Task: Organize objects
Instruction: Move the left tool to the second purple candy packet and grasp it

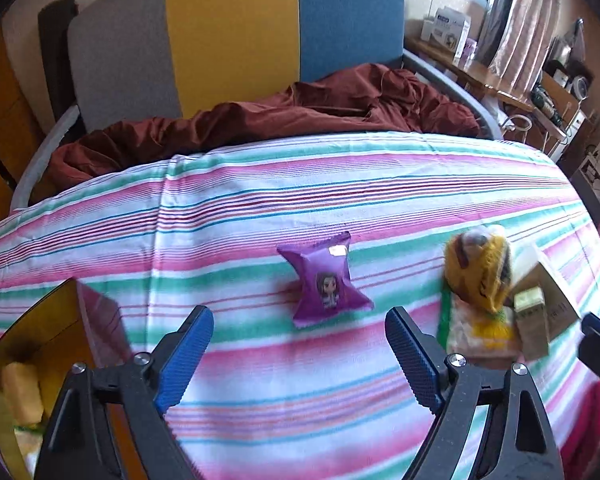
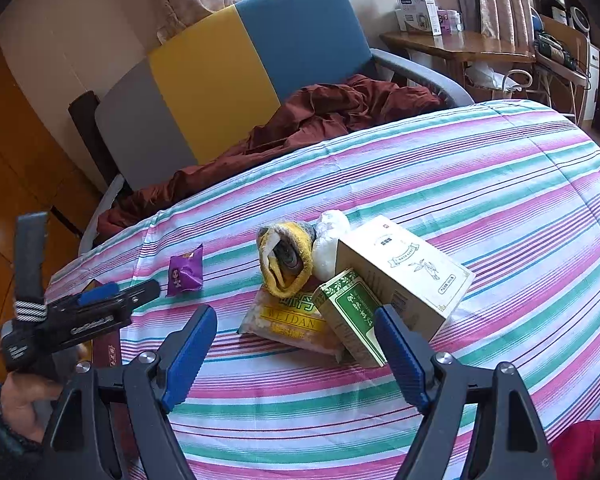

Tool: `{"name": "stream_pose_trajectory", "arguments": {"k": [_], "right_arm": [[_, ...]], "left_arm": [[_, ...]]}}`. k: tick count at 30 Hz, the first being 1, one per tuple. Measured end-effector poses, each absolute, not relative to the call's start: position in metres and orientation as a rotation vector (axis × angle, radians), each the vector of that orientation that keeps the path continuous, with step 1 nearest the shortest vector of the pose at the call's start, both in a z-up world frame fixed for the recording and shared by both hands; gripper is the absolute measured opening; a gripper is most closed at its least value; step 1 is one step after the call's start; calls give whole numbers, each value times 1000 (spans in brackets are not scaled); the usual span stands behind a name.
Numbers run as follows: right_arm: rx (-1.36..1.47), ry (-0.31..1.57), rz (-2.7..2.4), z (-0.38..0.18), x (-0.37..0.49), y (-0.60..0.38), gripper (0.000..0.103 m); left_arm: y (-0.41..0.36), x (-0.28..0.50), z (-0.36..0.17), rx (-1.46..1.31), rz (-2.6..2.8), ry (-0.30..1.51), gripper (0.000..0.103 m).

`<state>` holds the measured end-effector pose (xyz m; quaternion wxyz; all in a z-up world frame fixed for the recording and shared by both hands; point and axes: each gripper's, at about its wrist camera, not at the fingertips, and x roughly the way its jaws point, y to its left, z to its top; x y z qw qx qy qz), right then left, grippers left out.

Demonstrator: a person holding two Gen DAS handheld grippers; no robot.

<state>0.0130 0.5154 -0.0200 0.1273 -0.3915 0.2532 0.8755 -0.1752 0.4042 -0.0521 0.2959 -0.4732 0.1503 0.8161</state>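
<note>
A purple snack packet (image 1: 326, 282) lies on the striped tablecloth (image 1: 260, 208), just ahead of my open, empty left gripper (image 1: 300, 332). It also shows in the right wrist view (image 2: 185, 270). To its right sits a pile: a rolled yellow-grey sock (image 2: 286, 258), a white plastic bag (image 2: 330, 242), a yellow snack pack (image 2: 288, 322), a small green box (image 2: 352, 316) and a larger cream box (image 2: 404, 268). My right gripper (image 2: 296, 332) is open and empty, just short of the green box. The left gripper (image 2: 100, 300) shows at the left of the right wrist view.
A dark red box (image 1: 100, 316) with a gold-lined inside lies open at the table's left edge; a yellowish item (image 1: 20, 396) lies in it. Behind the table stands a grey, yellow and blue chair (image 1: 236, 40) with a maroon cloth (image 1: 300, 116). Shelves and a desk (image 2: 460, 44) are at the right.
</note>
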Motion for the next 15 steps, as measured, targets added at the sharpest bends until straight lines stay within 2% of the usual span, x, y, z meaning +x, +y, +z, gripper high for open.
{"name": "stream_pose_trajectory", "arguments": {"k": [7, 8, 9, 12, 15], "right_arm": [[-1147, 796, 2557, -22, 14, 520, 82], [-1148, 802, 2557, -22, 14, 520, 82], [-1149, 806, 2557, -22, 15, 520, 82], [-1142, 794, 2556, -22, 15, 520, 82], [-1133, 808, 2535, -23, 16, 523, 82]], "left_arm": [[439, -201, -82, -1321, 2157, 440, 88], [443, -204, -86, -1334, 2153, 446, 81], [445, -207, -91, -1349, 2142, 447, 65], [448, -210, -95, -1336, 2156, 458, 41], [445, -203, -94, -1339, 2127, 440, 38]]}}
